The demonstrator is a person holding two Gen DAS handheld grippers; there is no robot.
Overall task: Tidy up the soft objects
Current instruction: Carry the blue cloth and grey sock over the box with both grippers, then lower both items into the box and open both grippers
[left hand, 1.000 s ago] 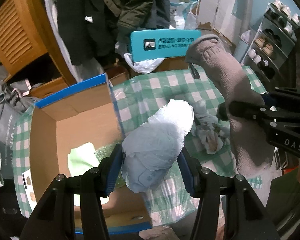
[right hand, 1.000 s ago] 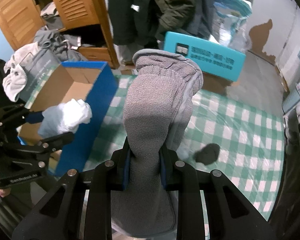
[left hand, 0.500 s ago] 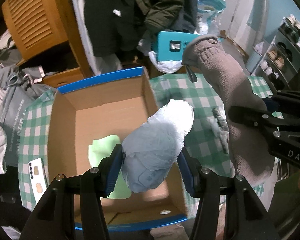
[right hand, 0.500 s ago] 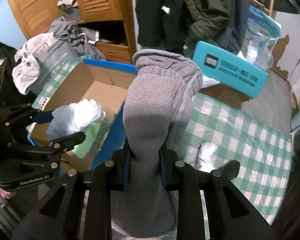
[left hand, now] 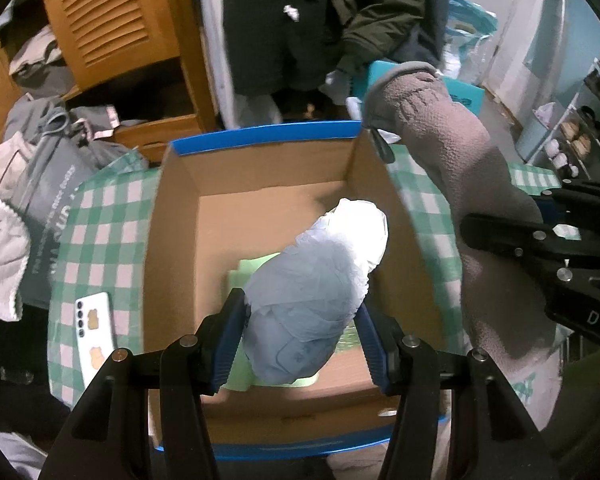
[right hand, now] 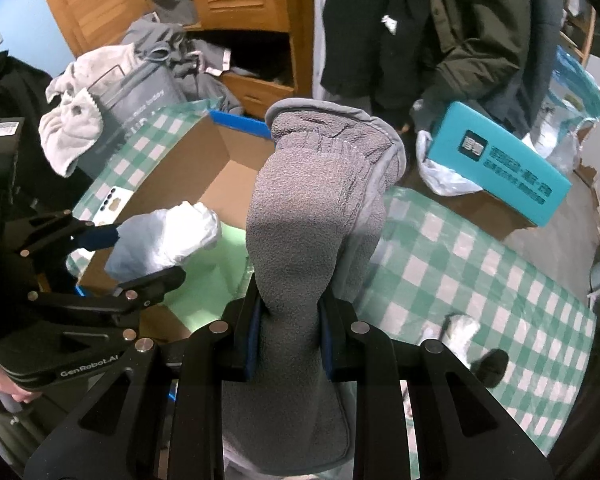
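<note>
The left gripper (left hand: 300,336) pinched one pale blue-white bundle (left hand: 320,296) between its two blue pads (left hand: 230,336), both pressed into the cloth. The bundle hung over the open box (left hand: 180,216), its tip pointing toward 1 o'clock in the left wrist view. Under it, on the box floor, lay one light green cloth (left hand: 252,272).

The right gripper (right hand: 288,336) squeezed one grey fleece glove (right hand: 316,200) at its middle, cuff up at 12 o'clock, the fingers end drooping below the jaws. In the left wrist view the glove (left hand: 472,208) stood at 3 o'clock, just outside the box's right wall.

The box, one only, brown with blue rim, sat on a green checked cloth (right hand: 480,264). One phone (left hand: 94,332) lay at 9 o'clock beside the box. On the cloth at 4 o'clock in the right wrist view lay two small items, one white (right hand: 460,330), one dark (right hand: 492,364). One teal carton (right hand: 500,164) stood at 2 o'clock.
</note>
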